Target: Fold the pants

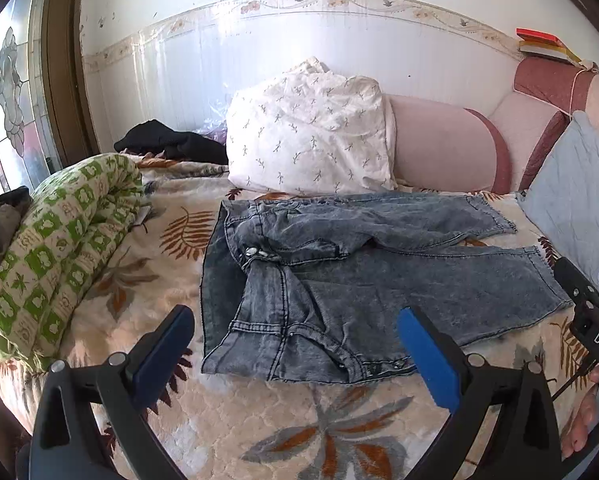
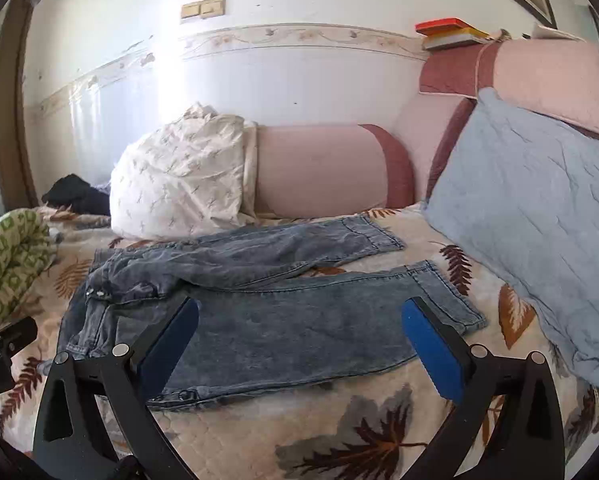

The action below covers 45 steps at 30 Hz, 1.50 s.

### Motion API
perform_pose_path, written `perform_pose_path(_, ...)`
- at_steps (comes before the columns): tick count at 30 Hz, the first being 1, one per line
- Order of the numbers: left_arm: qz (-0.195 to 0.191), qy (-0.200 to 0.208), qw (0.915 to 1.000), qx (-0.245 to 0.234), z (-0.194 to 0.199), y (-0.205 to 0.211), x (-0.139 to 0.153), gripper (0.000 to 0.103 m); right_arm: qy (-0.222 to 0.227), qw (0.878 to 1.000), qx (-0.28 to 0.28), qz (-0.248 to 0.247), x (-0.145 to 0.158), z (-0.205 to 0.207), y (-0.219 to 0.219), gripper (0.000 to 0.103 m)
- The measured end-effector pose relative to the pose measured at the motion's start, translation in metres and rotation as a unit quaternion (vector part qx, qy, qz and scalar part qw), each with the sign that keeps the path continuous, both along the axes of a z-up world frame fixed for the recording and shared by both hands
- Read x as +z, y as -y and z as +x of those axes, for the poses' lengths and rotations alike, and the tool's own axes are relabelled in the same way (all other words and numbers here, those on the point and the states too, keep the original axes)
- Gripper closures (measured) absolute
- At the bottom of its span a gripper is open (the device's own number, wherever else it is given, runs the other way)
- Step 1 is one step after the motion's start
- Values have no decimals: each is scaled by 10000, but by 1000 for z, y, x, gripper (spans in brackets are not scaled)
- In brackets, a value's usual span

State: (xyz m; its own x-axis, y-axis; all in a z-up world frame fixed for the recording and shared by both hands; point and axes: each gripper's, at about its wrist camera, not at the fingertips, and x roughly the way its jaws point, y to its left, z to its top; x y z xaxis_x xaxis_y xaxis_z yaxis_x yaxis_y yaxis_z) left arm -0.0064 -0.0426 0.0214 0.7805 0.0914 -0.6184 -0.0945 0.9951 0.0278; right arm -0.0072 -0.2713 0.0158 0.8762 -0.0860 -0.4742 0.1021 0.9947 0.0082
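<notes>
Surface: leaf-print bedspread (image 1: 227,412) on a bed, with a white pillow (image 1: 307,136) and a blue cushion (image 2: 539,216) at the far and right sides.
Pants: grey-blue jeans (image 1: 339,280) lie spread across the bedspread, waistband rumpled at left, both legs apart and running right.
Left gripper (image 1: 295,344): jaws wide apart, empty, hovering over the waistband edge.
Right gripper (image 2: 299,340): jaws wide apart, empty, above the near leg.
Progress: no fold made yet; the whole folding appears to remain.

The bed (image 2: 339,440) carries jeans (image 2: 283,320) at its middle; beyond the jeans a white pillow (image 2: 179,188), left a green quilt (image 2: 7,260).
</notes>
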Motion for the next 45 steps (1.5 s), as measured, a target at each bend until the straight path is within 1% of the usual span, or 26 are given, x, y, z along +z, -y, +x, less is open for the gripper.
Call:
perform_pose_path(5, 76, 50, 10000, -32, 0, 7, 6, 0, 40, 9999, -61, 94, 2, -3, 11, 0)
perform_pose_path(11, 44, 46, 10000, 4, 1, 5, 8, 0, 60, 10000, -20, 62, 5, -4, 9, 0)
perform_pose_path(23, 72, 32, 10000, -24, 2, 3, 3, 0, 26, 10000, -10, 58, 2, -2, 8, 0)
perform_pose_path(29, 109, -20, 9999, 17, 6, -3, -3, 0, -1, 10000, -15, 52, 0, -1, 7, 0)
perform_pose_path(37, 96, -230, 9994, 254, 18, -34, -20, 0, -61, 10000, -39, 50, -3, 3, 6, 0)
perform_pose_path(45, 59, -478, 9951, 863, 30, -91, -43, 0, -209, 9997, -75, 143, -12, 11, 8, 0)
